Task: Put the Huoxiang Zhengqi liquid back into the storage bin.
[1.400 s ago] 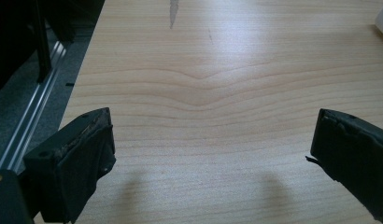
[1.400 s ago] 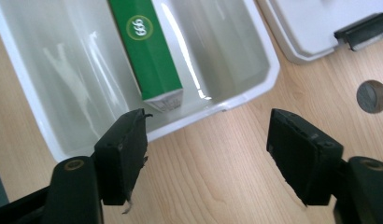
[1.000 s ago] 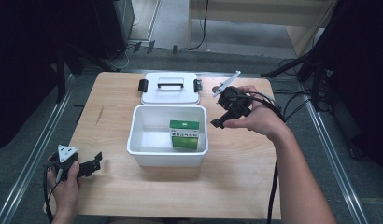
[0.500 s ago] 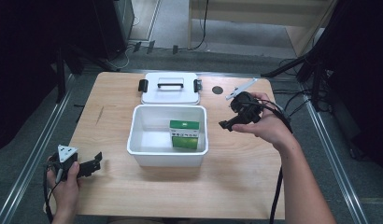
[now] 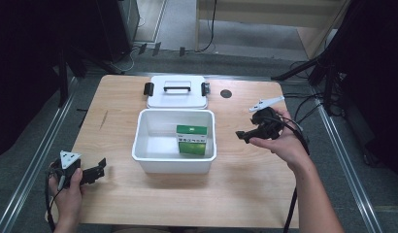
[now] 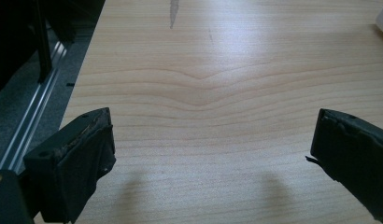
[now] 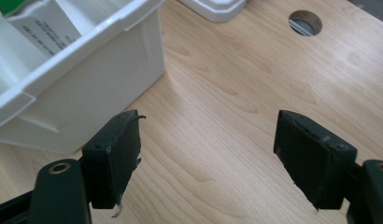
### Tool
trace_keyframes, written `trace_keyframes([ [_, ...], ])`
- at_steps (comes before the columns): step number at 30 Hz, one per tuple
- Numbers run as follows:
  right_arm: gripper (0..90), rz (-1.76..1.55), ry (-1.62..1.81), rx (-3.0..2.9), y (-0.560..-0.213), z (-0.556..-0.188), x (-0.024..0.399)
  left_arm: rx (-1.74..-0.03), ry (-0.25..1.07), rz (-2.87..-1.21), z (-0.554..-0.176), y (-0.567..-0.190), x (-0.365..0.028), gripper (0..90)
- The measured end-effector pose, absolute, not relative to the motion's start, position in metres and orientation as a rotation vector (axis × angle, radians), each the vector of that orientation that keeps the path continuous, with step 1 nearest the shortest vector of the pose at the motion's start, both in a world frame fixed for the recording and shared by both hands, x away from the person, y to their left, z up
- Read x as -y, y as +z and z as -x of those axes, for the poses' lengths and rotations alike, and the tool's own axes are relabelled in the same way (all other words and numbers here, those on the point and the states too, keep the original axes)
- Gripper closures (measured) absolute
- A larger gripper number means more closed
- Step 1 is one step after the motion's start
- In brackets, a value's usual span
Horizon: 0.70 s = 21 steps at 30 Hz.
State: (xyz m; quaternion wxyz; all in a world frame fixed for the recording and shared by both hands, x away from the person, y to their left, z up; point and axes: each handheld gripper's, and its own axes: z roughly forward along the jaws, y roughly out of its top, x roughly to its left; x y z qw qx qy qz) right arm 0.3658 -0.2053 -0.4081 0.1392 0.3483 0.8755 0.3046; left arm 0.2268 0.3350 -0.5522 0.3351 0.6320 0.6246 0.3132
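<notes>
A white open bin (image 5: 139, 141) stands mid-table with a green box (image 5: 191, 140) upright inside it, toward its right side. Behind it lies the bin's white lid (image 5: 177, 92) with a black handle. My right gripper (image 5: 241, 135) hovers to the right of the bin, jaws pointing at it, open and holding nothing (image 7: 206, 154). In the right gripper view the bin's wall (image 7: 87, 93) fills the upper left, with the box's printed side (image 7: 38, 25) above it. At the table's front left corner my left gripper (image 5: 99, 169) is open over bare wood (image 6: 213, 154).
The wooden table (image 5: 245, 184) has a round cable hole (image 5: 226, 93) near the far edge, right of the lid; the right gripper view has that hole (image 7: 305, 22) ahead. Metal rails run along both sides of the table. A cable trails from each gripper.
My right gripper has drawn back from near the lid and the bin's far right corner, moving right and toward the person. The left gripper has stayed put.
</notes>
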Motion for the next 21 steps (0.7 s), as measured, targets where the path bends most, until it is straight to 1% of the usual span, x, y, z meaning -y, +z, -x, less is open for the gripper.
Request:
trace_keyframes([
  [10, 21.8, -1.095, 0.951, -2.398, -0.433, -0.352, 0.227, -1.628, 0.821, -1.65, -0.227, -0.552, -0.335, 0.5],
  [21, 20.9, -1.222, 1.071, -2.208, -0.469, -0.329, 0.254, -1.627, 0.823, -1.651, -0.227, -0.552, -0.335, 0.5],
])
